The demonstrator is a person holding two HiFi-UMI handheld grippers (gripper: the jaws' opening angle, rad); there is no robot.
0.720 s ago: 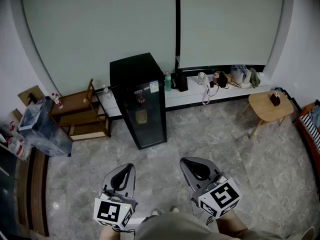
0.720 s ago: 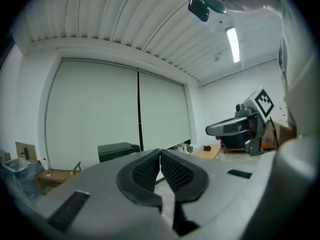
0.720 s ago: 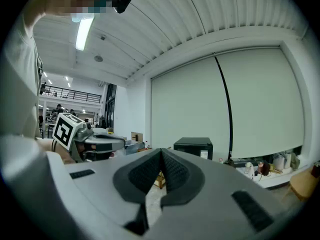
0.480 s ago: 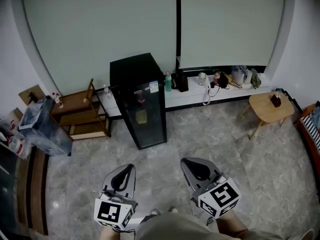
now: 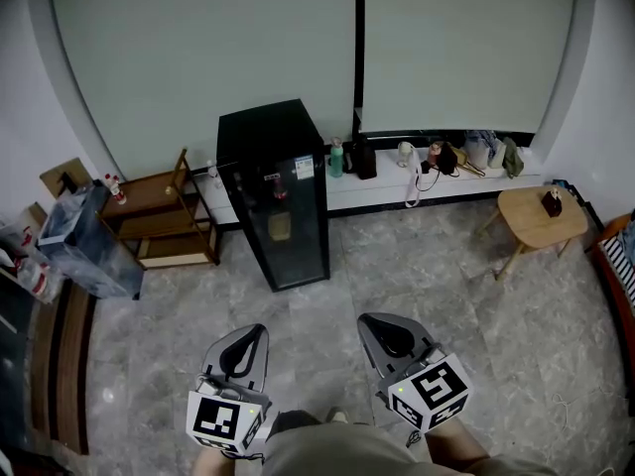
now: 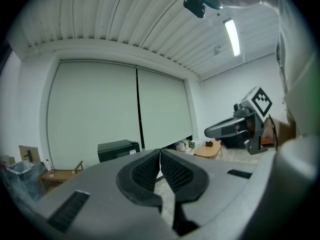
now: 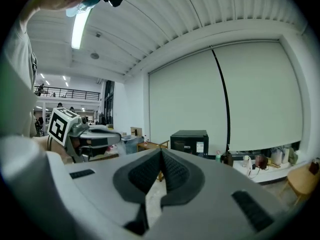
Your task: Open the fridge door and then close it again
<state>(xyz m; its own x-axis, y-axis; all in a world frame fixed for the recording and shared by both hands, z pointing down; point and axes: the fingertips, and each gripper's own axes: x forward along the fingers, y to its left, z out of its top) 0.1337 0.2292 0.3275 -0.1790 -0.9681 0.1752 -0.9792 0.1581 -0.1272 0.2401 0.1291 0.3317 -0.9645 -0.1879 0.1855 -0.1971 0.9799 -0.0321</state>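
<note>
Facing the fridge (image 5: 264, 132), my left tool (image 5: 250, 333) and right tool (image 5: 375, 321) closed, empty — shut jaws may slip off its door (image 5: 290, 228).

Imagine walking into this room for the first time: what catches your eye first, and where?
The tall black fridge stands out first, door closed, before the pale blinds at the back. Nearest the viewer, the left gripper and right gripper hover shut and empty over the grey floor.
</note>
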